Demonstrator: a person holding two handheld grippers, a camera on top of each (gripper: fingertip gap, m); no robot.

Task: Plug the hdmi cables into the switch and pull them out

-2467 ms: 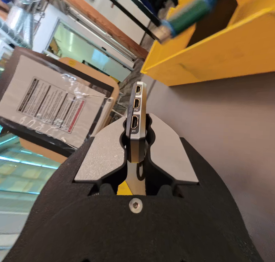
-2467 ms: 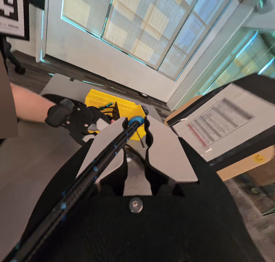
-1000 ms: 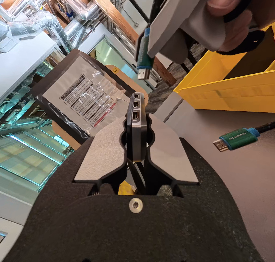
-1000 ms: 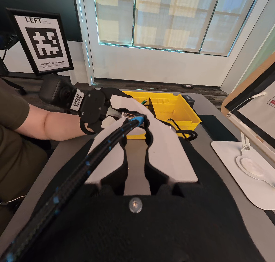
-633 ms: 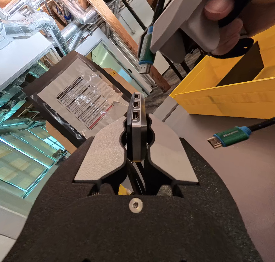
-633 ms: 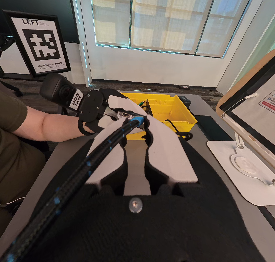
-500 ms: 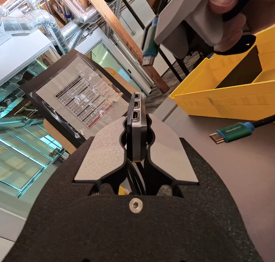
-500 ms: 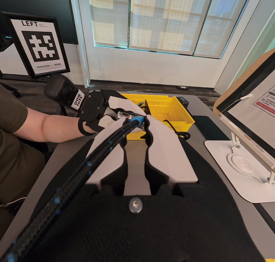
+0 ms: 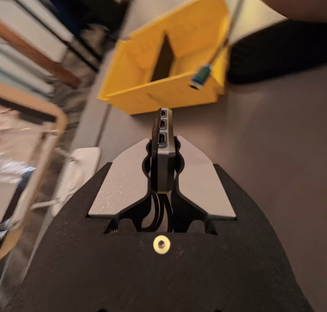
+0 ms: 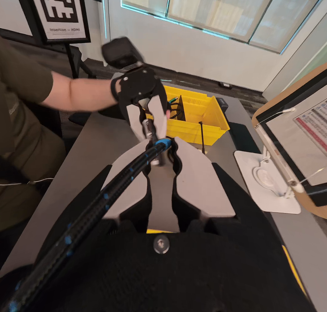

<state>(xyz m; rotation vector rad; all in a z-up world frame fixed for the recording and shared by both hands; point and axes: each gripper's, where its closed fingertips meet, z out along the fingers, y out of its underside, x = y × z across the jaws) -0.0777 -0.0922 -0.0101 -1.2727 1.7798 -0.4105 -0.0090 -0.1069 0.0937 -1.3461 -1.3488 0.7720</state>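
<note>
My left gripper (image 9: 162, 141) is shut on the grey HDMI switch (image 9: 164, 124), held on edge with three empty ports facing up. In the right wrist view the left gripper (image 10: 152, 135) points down at the table with the switch (image 10: 147, 128) between its fingers. My right gripper (image 10: 161, 144) is shut on a black braided HDMI cable (image 10: 123, 176) at its blue collar (image 10: 163, 142); its plug tip is hidden, just in front of the switch. A second green and blue plug (image 9: 200, 75) shows blurred in front of the yellow bin.
A yellow bin (image 10: 194, 128) holding cables stands on the grey table (image 10: 99, 153), and also shows in the left wrist view (image 9: 159, 94). A tablet on a white stand (image 10: 265, 183) is at the right. A framed sign (image 10: 60, 11) stands behind a person's arm (image 10: 85, 92).
The left gripper has swung down from pointing up at the tablet and ceiling to pointing at the bin and table, still holding the switch. The right gripper with its cable has moved closer to it.
</note>
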